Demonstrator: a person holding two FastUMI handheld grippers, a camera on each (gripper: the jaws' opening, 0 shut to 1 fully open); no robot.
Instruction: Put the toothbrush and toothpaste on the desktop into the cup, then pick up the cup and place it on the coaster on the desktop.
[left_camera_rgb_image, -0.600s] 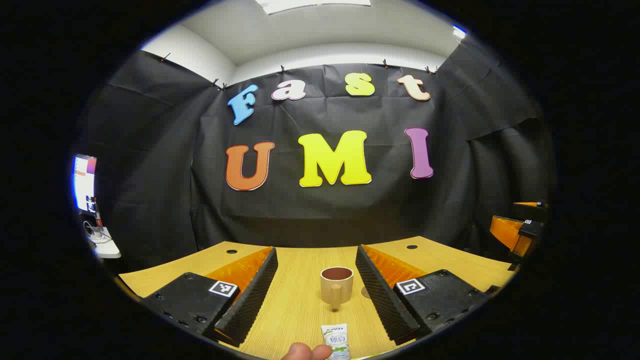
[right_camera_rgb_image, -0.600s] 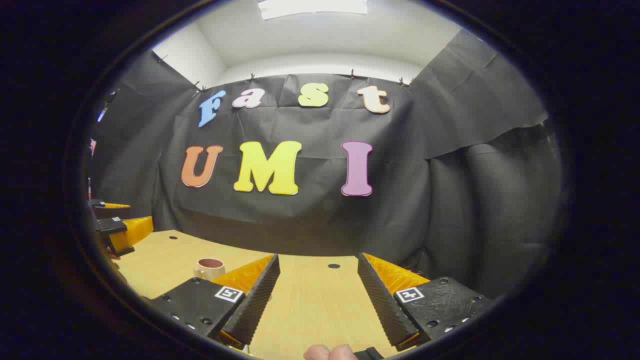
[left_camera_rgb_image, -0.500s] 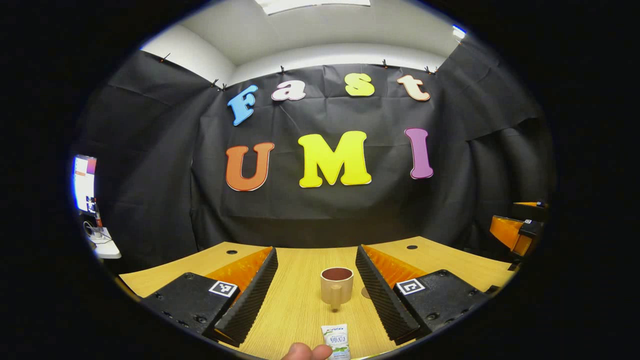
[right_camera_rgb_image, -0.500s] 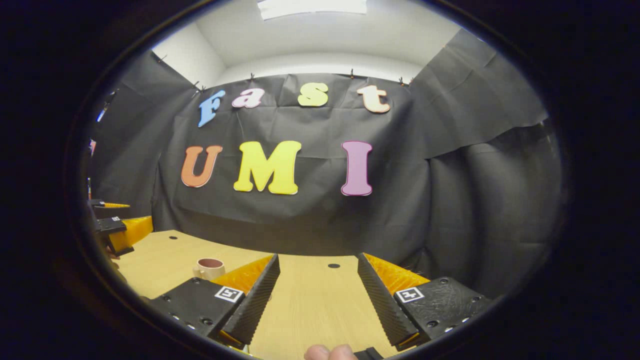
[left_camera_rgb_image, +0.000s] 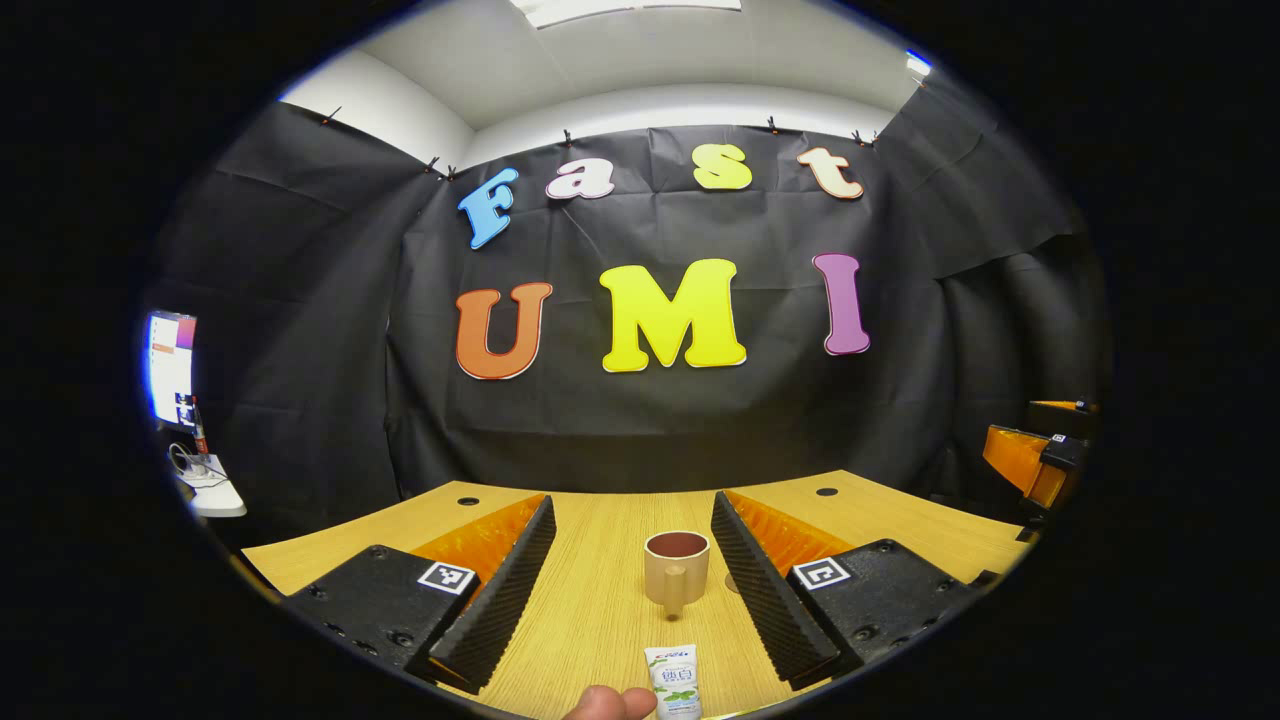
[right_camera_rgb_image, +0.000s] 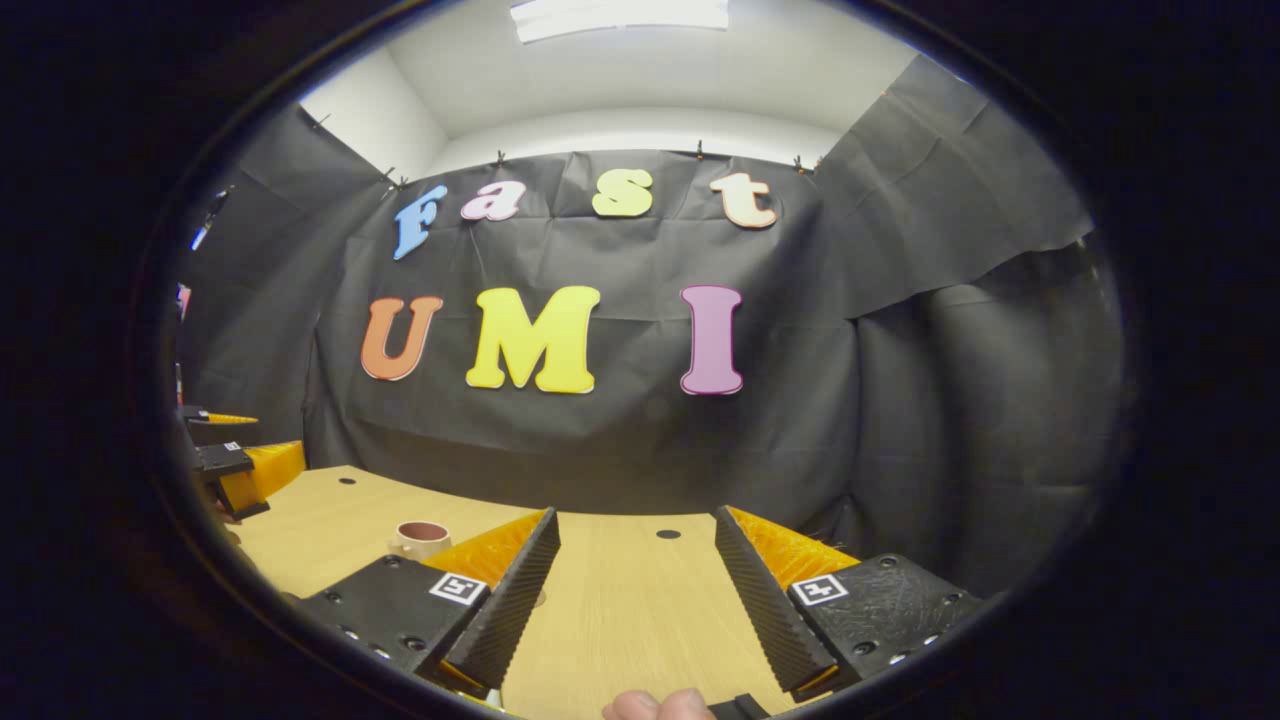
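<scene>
A beige cup (left_camera_rgb_image: 676, 568) with a dark inside stands upright on the wooden desktop (left_camera_rgb_image: 600, 610), its handle toward me. It sits between the fingers of my left gripper (left_camera_rgb_image: 632, 503), which is open and apart from it. A white toothpaste tube (left_camera_rgb_image: 674, 682) lies flat just in front of the cup, near the view's bottom edge. A small round flat piece (left_camera_rgb_image: 732, 584), maybe the coaster, peeks out right of the cup behind one finger. My right gripper (right_camera_rgb_image: 636, 512) is open over bare desktop, with the cup (right_camera_rgb_image: 421, 538) off to its left.
A person's fingertip (left_camera_rgb_image: 610, 703) shows at the bottom edge, and another fingertip (right_camera_rgb_image: 660, 703) likewise. The right gripper (left_camera_rgb_image: 1035, 460) shows at the far right, the left gripper (right_camera_rgb_image: 240, 470) at the far left. A monitor (left_camera_rgb_image: 170, 365) stands far left. Cable holes (left_camera_rgb_image: 826, 492) dot the desk's back.
Both views have shifted only a little; the right gripper view has tipped slightly. The cup and toothpaste have not moved, and both grippers stay open.
</scene>
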